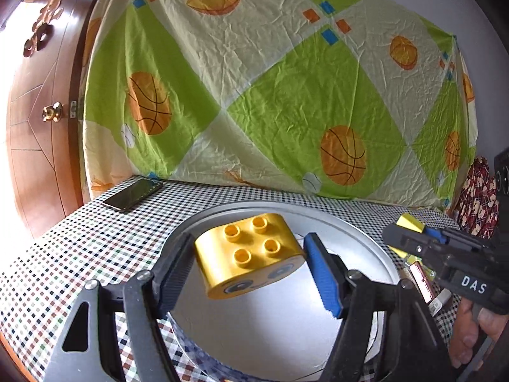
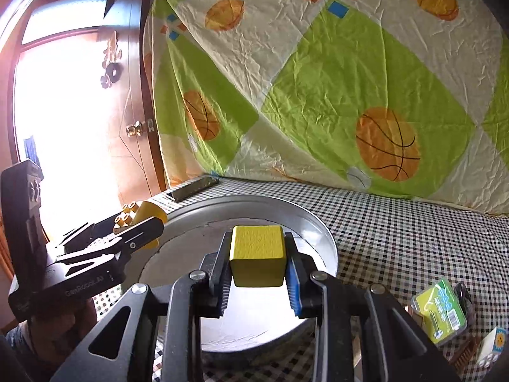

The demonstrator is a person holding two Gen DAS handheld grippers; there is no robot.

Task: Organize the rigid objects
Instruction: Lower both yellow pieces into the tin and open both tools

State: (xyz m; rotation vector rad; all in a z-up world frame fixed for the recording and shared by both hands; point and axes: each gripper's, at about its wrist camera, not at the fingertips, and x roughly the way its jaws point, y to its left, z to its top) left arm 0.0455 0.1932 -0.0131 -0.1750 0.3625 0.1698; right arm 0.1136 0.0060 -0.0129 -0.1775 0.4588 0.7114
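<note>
In the left wrist view, the left gripper [image 1: 251,265] is filling the lower half of the frame, its jaws closing on the rounded ends of a yellow toy building block [image 1: 251,254] with four studs on top and a cartoon face on its near side. The block is tilting in the grip and hanging above a round metal tray [image 1: 366,238] that is lying on a checkered tablecloth [image 1: 79,248]. The jaws are standing fairly wide because the block is wide.

In the right wrist view, the right gripper [image 2: 257,265] is sitting at lower centre, its jaws standing narrow and pressing on two opposite sides of a small yellow cube [image 2: 257,256]. The cube is also hovering over the tray [image 2: 318,232], apparently so that both pieces can be gathered into one container.

Each gripper is appearing in the other's view: the right one at the right edge of the left view, the left one at the left edge of the right view, so both are converging on the tray from opposite sides.

A dark phone [image 1: 132,194] is lying on the cloth near the upper left of the tray. At the lower right of the right view, a green-labelled clear plastic box [image 2: 440,312] and a small white carton [image 2: 491,347] are waiting on the cloth; their contents are too blurred to tell. A sheet with basketball prints [image 1: 270,95] is hanging behind the table.
</note>
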